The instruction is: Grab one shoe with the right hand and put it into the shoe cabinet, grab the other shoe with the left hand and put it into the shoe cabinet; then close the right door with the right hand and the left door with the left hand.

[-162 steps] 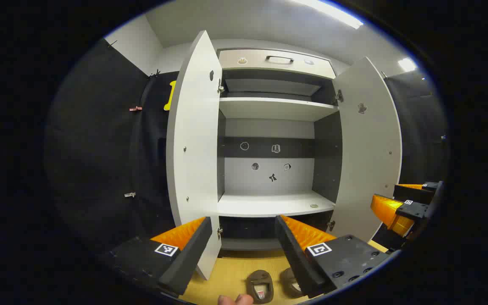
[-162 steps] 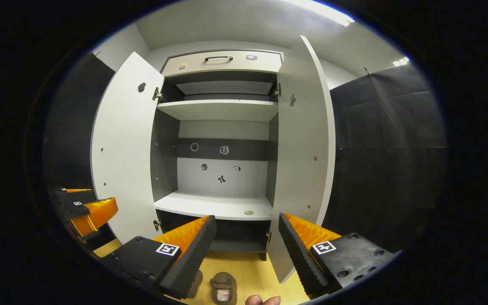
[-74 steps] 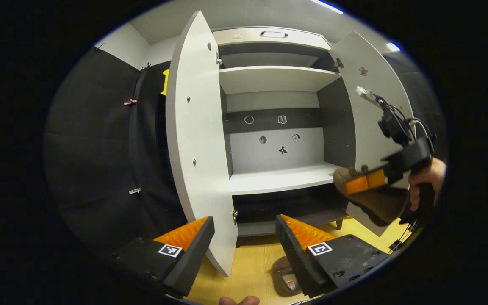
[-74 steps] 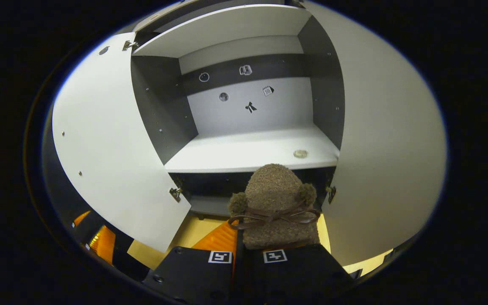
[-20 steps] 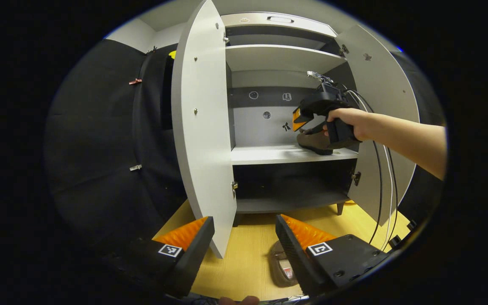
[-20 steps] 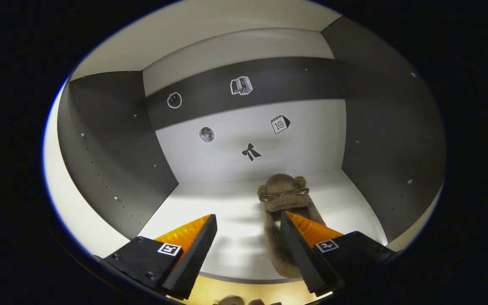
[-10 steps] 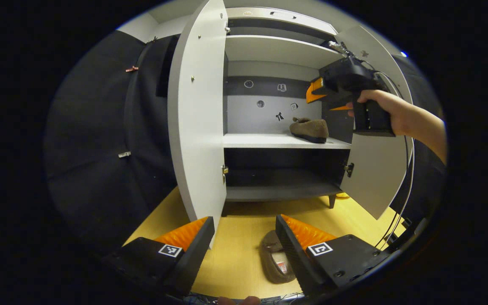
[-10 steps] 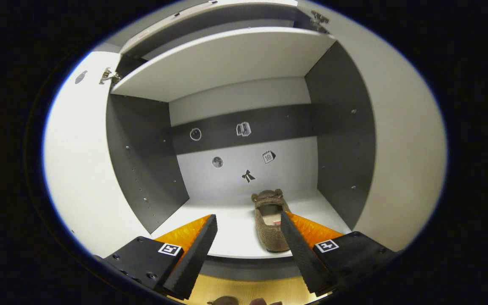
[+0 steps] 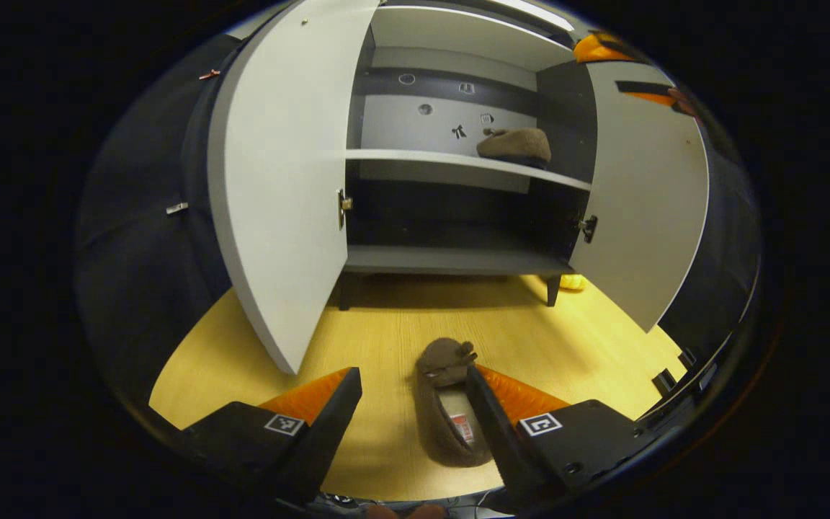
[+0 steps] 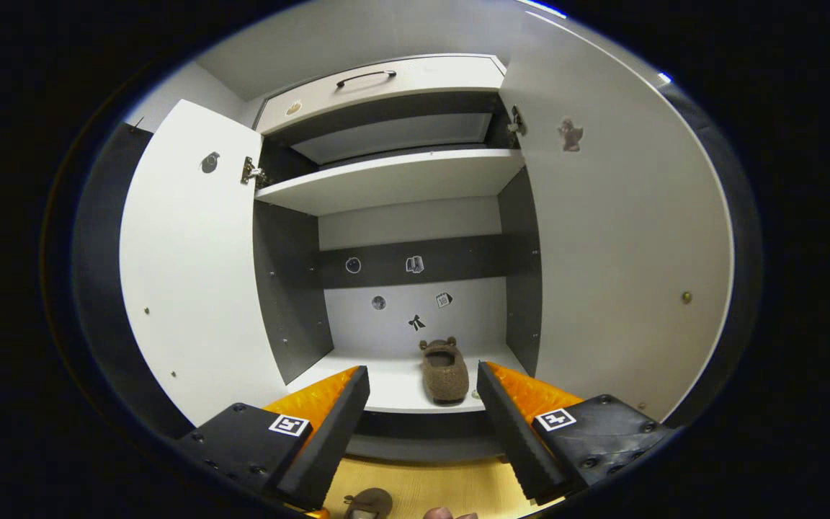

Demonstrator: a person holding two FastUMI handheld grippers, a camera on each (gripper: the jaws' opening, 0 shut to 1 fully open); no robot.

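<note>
The shoe cabinet (image 10: 393, 173) stands with both doors swung wide, which leaves its shelves free to reach. In the left gripper view the left door (image 9: 278, 173) hangs out over the wooden floor (image 9: 566, 331) and the right door (image 9: 645, 202) opens to the far side; either would block the shelf if shut, so by this judgement they stay open until both shoes are stowed.

One shoe (image 10: 444, 369) lies on the middle shelf (image 10: 393, 382), toe to the back wall, toward the right side of the compartment, leaving room to its left for its partner. In the left gripper view that same shoe shows at the shelf's right end.

The second shoe (image 9: 449, 404) lies on the floor in front of the cabinet, toe pointing toward it. The left gripper (image 9: 411, 393) hangs low over it, jaws wide apart, the shoe lying between the fingers near the right-hand one, not yet gripped. The right gripper (image 10: 422, 396) holds nothing, its jaws wide, pointed at the shelf from outside the cabinet.

Compared with one second earlier, the right gripper has drawn back out of the compartment and the first shoe rests free on the shelf. The left gripper has tipped downward and closed in on the floor shoe, which now shows larger and between its fingers.
</note>
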